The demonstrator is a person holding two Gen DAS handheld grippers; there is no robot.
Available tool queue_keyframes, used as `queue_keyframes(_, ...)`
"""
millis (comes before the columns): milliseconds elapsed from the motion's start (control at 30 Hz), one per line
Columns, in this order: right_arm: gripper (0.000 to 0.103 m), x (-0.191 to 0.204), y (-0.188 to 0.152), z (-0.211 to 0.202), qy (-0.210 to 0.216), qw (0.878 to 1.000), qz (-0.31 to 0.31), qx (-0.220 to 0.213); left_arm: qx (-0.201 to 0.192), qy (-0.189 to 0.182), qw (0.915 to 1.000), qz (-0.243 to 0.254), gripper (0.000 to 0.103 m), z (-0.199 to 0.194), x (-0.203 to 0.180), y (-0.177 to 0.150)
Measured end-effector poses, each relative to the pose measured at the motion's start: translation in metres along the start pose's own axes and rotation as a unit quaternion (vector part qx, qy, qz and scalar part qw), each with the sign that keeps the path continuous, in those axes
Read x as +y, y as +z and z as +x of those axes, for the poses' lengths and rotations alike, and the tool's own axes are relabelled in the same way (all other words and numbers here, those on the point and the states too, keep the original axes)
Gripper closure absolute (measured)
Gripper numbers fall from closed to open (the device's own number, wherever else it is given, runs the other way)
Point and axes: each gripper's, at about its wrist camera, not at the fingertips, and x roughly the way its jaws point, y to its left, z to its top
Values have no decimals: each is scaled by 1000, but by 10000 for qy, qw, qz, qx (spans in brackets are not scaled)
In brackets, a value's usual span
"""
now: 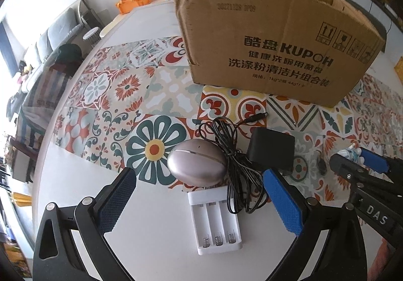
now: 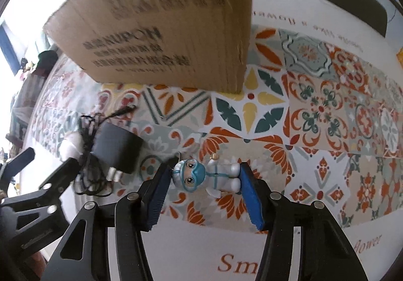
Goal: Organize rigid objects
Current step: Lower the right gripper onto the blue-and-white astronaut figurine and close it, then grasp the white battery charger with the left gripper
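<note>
My left gripper [image 1: 199, 182] is open above a mauve egg-shaped case [image 1: 197, 164], a white battery charger [image 1: 215, 220] and a black power adapter [image 1: 270, 152] with its tangled cable [image 1: 235, 165]. An open cardboard box [image 1: 272, 36] stands behind them. My right gripper [image 2: 205, 176] is shut on a small white and blue figurine [image 2: 205, 176], lying sideways between the blue pads, just above the patterned mat. The right gripper also shows in the left wrist view [image 1: 357, 158]. The box [image 2: 161, 29] and the adapter [image 2: 117, 152] show in the right wrist view, blurred.
A tile-patterned mat [image 1: 105, 89] covers the round white table [image 1: 161, 243]. The table edge curves along the left. A sofa [image 1: 50, 39] and an orange bag [image 1: 132, 1] lie beyond it. A dark chair back [image 2: 355, 1] stands behind the table on the right.
</note>
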Motion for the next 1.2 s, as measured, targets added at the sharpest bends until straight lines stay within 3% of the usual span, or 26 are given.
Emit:
queue_keyframes(367,48,14,0,-38,5,9995,22,-310,-183,-489,9986,-30,0,-19,22,-21)
queue_keyframes(700,48,9,-27,-61,12,9998,-169,-122,-291,-730,9958,462,0,-36,13,-49)
queue_keyframes(900,48,8,-47,-58,-95,9997,-229,-12,-390,-650,9936,842,0,-36,2,-66)
queue_keyframes(1200,48,11,-67,-56,-268,9994,-229,22,-431,-628,9934,860,1,-28,6,-85)
